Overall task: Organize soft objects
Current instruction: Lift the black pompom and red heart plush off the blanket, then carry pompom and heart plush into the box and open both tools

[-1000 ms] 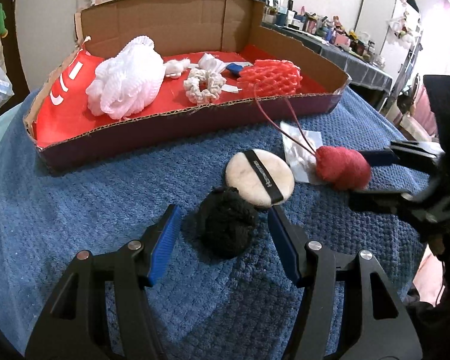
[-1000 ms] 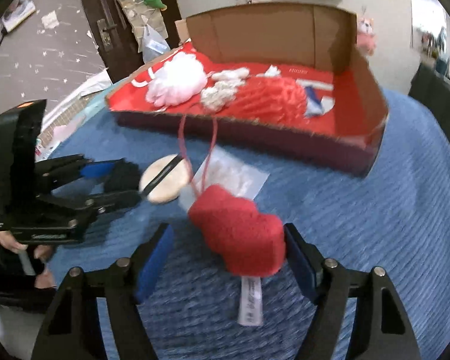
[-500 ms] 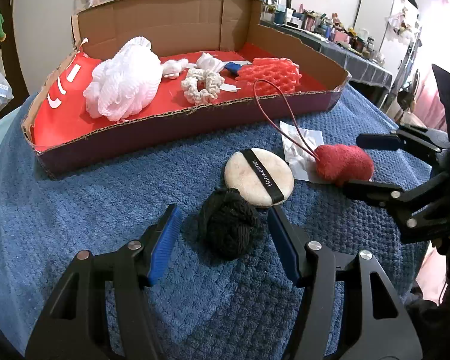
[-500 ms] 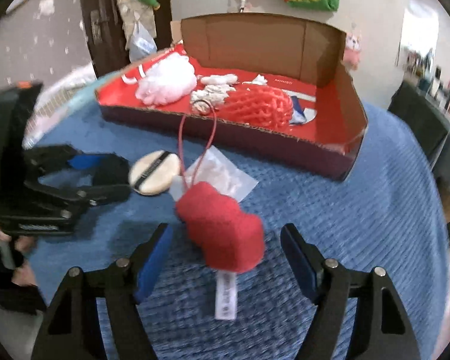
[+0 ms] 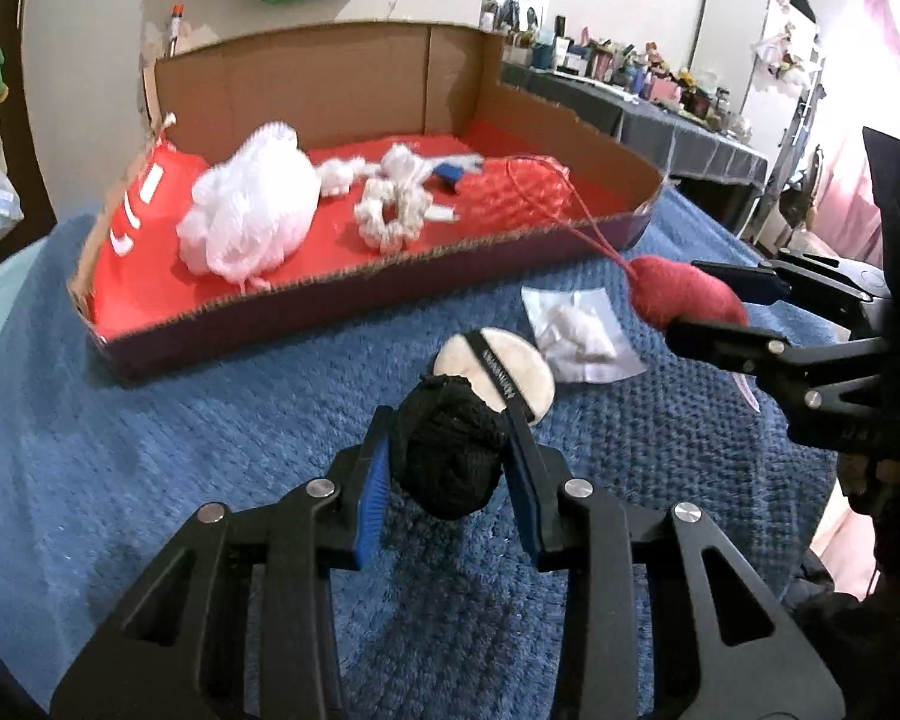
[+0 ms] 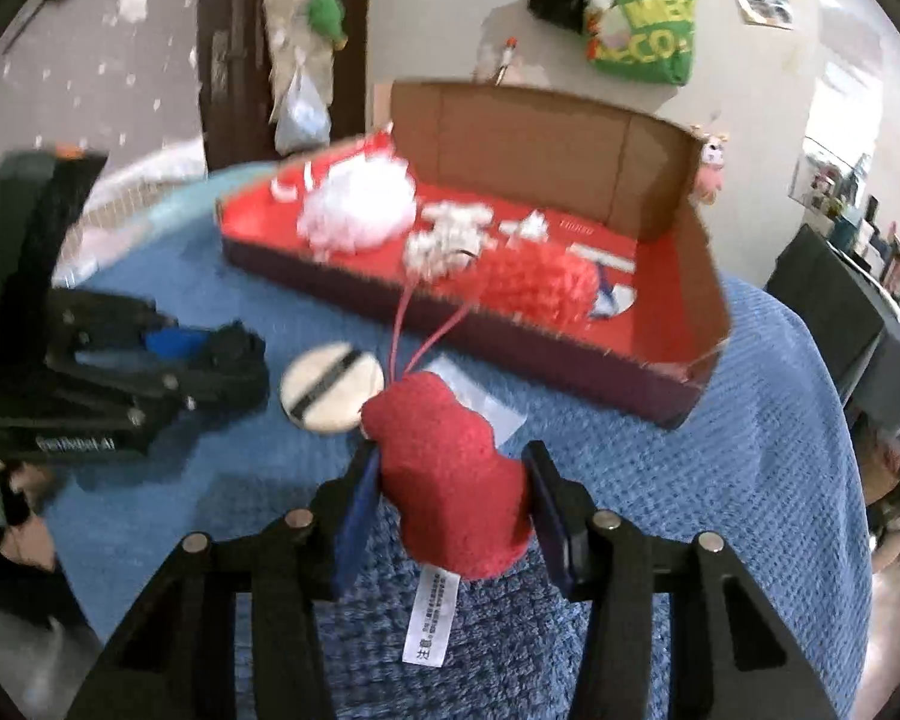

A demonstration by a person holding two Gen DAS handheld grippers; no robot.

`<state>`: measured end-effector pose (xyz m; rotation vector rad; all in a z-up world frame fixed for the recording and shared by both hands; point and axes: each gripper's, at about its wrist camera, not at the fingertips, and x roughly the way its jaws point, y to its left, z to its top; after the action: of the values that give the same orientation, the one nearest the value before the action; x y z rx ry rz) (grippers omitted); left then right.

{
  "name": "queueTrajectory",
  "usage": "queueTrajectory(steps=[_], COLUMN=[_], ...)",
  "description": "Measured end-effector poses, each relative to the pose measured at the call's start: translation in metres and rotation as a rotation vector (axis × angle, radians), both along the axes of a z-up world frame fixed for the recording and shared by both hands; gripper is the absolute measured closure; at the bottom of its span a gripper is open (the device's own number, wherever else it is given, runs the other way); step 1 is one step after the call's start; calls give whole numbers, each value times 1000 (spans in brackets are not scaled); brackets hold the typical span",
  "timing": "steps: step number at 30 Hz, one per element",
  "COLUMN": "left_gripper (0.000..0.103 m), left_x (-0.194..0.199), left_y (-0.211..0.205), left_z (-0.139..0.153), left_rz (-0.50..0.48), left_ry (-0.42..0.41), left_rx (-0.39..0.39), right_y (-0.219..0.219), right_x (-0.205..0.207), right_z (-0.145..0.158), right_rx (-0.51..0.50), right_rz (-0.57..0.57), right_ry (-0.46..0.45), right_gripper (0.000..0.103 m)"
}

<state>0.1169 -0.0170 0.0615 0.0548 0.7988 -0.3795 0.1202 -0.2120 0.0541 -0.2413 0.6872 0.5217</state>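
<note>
My left gripper point(image 5: 450, 450) is shut on a black knitted scrunchie point(image 5: 450, 456) and holds it just above the blue towel point(image 5: 150, 450). My right gripper point(image 6: 450, 480) is shut on a red plush piece point(image 6: 450, 480) with a red loop cord and a white label; it also shows in the left wrist view point(image 5: 684, 297). A round cream powder puff point(image 5: 498, 366) with a black band and a clear packet point(image 5: 582, 330) lie on the towel. The red-lined cardboard box point(image 5: 270, 306) holds a white mesh pouf point(image 5: 252, 216), a white scrunchie point(image 5: 390, 216) and a red net sponge point(image 5: 510, 198).
The box stands at the far side of the towel-covered table, its front wall low. The right gripper body point(image 5: 810, 348) is at the right of the left wrist view. A dark cluttered table point(image 5: 660, 114) stands behind on the right, a door point(image 6: 282, 30) on the left.
Both grippers have closed: the left on the black scrunchie, the right on the red plush piece. Both objects have lifted off the towel, and both views have shifted slightly.
</note>
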Motion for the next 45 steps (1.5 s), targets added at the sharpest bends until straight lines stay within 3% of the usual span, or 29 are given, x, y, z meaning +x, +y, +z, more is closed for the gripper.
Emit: queueTrajectory(steps=[8, 13, 16, 21, 26, 33, 38, 45], left_gripper=[70, 70, 70, 70, 70, 70, 70, 70], left_x=[-1, 15, 45, 123, 204, 270, 295, 314], left_y=[0, 4, 6, 7, -2, -7, -5, -1], left_z=[11, 56, 84, 103, 83, 44, 28, 7], left_rz=[-20, -62, -76, -87, -88, -43, -22, -9], left_ry=[-15, -92, -136, -103, 26, 110, 146, 209], left_rx=[-17, -38, -7, 61, 157, 317, 363, 375], right_y=[-3, -9, -11, -2, 15, 36, 46, 47], right_x=[-1, 7, 28, 90, 174, 264, 294, 312], right_z=[5, 28, 57, 89, 90, 57, 38, 18], right_rx=[57, 142, 178, 158, 71, -47, -148, -213], right_rz=[-27, -20, -19, -35, -80, -125, -152, -173], right_ry=[2, -8, -43, -44, 47, 219, 262, 325], right_gripper=[53, 53, 53, 53, 53, 53, 53, 53])
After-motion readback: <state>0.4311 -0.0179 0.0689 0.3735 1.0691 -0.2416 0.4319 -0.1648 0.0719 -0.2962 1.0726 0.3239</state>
